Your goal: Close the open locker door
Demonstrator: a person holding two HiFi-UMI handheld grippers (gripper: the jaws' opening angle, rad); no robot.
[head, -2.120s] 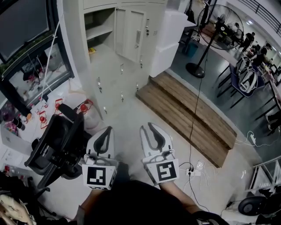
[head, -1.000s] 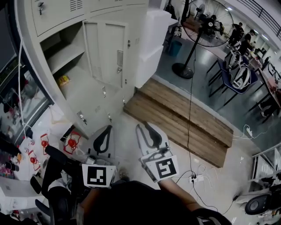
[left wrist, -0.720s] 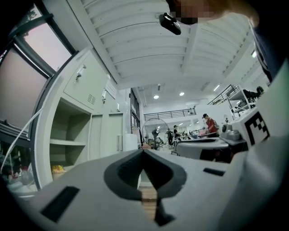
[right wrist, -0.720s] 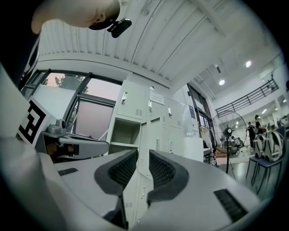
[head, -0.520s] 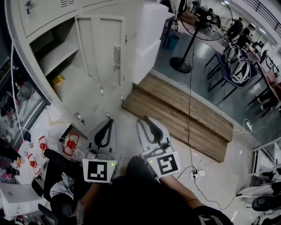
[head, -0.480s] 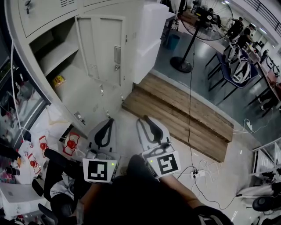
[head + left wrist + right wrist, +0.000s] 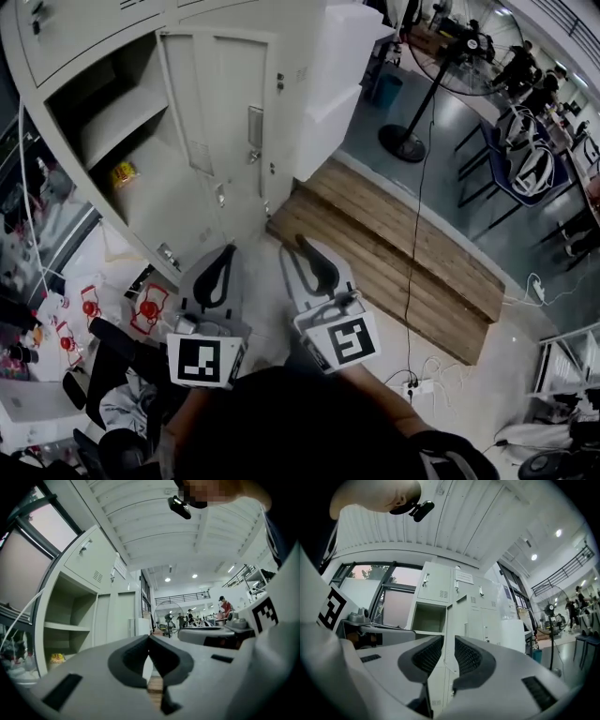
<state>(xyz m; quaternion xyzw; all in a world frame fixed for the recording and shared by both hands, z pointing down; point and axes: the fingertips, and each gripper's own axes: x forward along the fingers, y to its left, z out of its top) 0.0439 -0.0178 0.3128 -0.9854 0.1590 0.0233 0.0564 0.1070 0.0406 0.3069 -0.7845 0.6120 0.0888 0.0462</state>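
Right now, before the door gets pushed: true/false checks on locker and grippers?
1. The locker door stands open. True.
2. The right gripper is clamped on the door. False: its jaws are apart with nothing between them.
3. The left gripper has its jaws together. True.
4. The open compartment is bare. False: a yellow packet lies under its shelf.
5. In the head view, the fan stands right of the lockers. True.

Right tool (image 7: 449, 639) parted, locker door (image 7: 457, 616) ahead
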